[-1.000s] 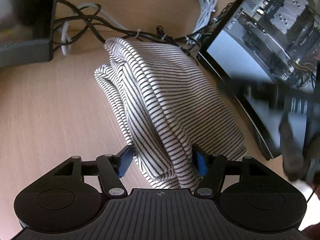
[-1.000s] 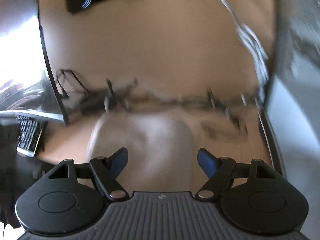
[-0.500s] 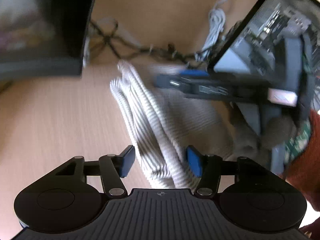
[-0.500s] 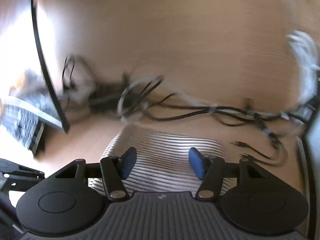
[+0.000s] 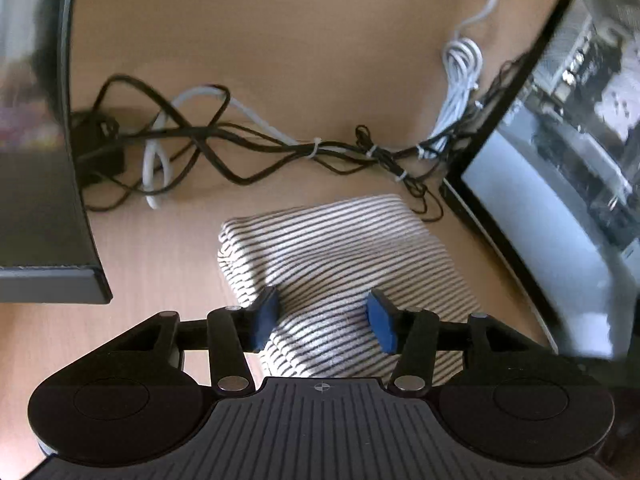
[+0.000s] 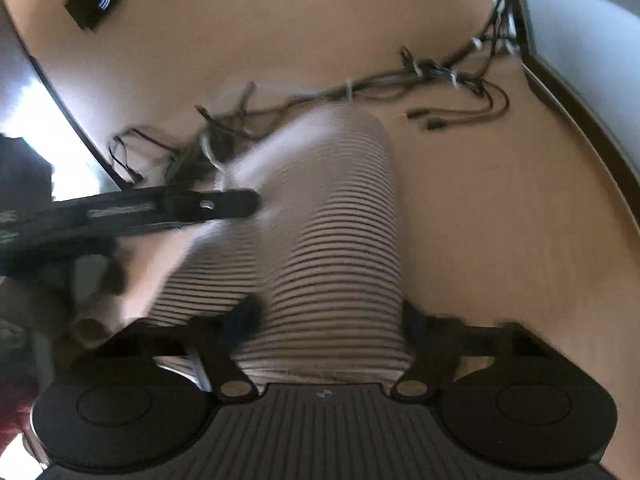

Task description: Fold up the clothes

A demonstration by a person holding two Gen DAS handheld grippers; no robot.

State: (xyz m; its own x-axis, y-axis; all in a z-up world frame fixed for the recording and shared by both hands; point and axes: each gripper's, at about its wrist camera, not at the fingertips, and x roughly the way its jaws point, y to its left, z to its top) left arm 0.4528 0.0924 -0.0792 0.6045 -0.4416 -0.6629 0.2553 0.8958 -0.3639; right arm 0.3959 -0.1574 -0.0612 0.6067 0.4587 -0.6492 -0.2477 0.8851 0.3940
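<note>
Left wrist | jaws apart over striped garment [image 5: 344, 256] | desk [image 5: 168, 264]

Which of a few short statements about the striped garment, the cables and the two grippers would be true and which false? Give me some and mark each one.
1. The garment is striped in black and white. True.
2. The garment hangs over a chair back. False: it lies folded on the wooden desk.
3. A tangle of black and white cables lies on the desk beyond the garment. True.
4. The left gripper is clamped shut on a cable. False: its blue fingers stand apart over the garment.
5. In the right wrist view, striped cloth fills the gap between the right gripper fingers. True.
</note>
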